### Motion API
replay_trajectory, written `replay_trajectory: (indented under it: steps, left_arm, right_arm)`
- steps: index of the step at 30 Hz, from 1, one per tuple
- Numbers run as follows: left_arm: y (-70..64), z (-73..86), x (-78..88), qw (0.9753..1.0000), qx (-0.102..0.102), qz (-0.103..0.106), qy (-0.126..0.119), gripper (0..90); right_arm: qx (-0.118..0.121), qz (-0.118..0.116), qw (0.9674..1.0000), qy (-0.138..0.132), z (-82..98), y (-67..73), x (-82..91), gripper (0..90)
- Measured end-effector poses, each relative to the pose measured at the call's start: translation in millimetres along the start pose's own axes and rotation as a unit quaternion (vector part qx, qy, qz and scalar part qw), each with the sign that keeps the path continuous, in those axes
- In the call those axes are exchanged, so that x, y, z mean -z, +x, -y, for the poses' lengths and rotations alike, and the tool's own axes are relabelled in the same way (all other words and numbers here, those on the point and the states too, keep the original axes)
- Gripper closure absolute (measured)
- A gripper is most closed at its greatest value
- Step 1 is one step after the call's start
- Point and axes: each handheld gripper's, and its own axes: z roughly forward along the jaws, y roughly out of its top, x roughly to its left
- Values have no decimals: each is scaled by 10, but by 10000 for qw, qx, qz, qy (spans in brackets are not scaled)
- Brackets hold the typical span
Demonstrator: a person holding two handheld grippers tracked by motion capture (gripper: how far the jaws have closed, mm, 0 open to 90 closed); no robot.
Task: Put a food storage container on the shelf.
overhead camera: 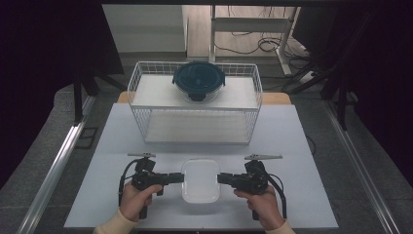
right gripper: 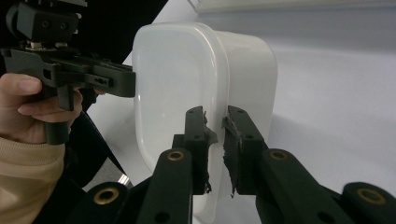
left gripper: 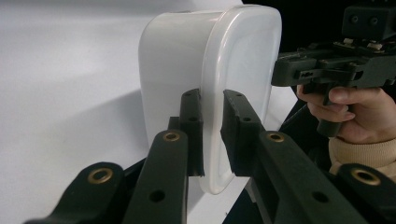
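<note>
A white rectangular container (overhead camera: 200, 180) with a white lid lies level between my two grippers near the front edge of the table. My left gripper (overhead camera: 181, 178) is shut on the rim at its left side; in the left gripper view the black jaws (left gripper: 211, 95) pinch the container's (left gripper: 233, 70) lid edge. My right gripper (overhead camera: 220, 179) is shut on the rim of the opposite side, and in the right gripper view its jaws (right gripper: 215, 114) clamp the container's (right gripper: 187, 79) edge. Each gripper view also shows the other hand and its gripper beyond the container.
A white wire rack (overhead camera: 141, 87) stands at the back of the white table (overhead camera: 292, 146). A dark round lidded bowl (overhead camera: 198, 80) sits on its upper shelf. Metal rails run along both table sides; cables and furniture legs lie beyond.
</note>
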Motion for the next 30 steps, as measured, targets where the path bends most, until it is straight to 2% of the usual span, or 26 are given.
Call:
replay_trajectory:
  steps: [2, 3, 4, 9, 11, 21, 23, 30]
  left_arm:
    - [-33, -8, 18, 10000, -81, -29, -51, 793]
    - [-70, -16, 39, 9997, -196, -94, -90, 791]
    - [-84, -21, 48, 9996, -250, -120, -106, 791]
    - [-137, -32, 78, 9991, -365, -151, -150, 788]
    - [-164, -41, 94, 9988, -432, -167, -170, 787]
    - [-237, -95, 154, 9979, -556, -189, -280, 787]
    - [-289, -143, 196, 9969, -682, -212, -324, 787]
    - [-381, -275, 265, 9948, -865, -276, -454, 788]
  right_arm:
    - [84, 25, 10000, -31, -22, 43, 28, 794]
    - [219, 52, 9997, -78, -40, 84, 53, 795]
    - [239, 61, 9997, -86, -47, 103, 62, 795]
    - [466, 105, 9987, -173, -81, 184, 114, 798]
    - [638, 187, 9976, -193, -107, 239, 151, 798]
    - [769, 186, 9964, -309, -169, 308, 205, 799]
    - [814, 176, 9959, -362, -195, 328, 228, 799]
    - [963, 190, 9938, -523, -341, 403, 303, 799]
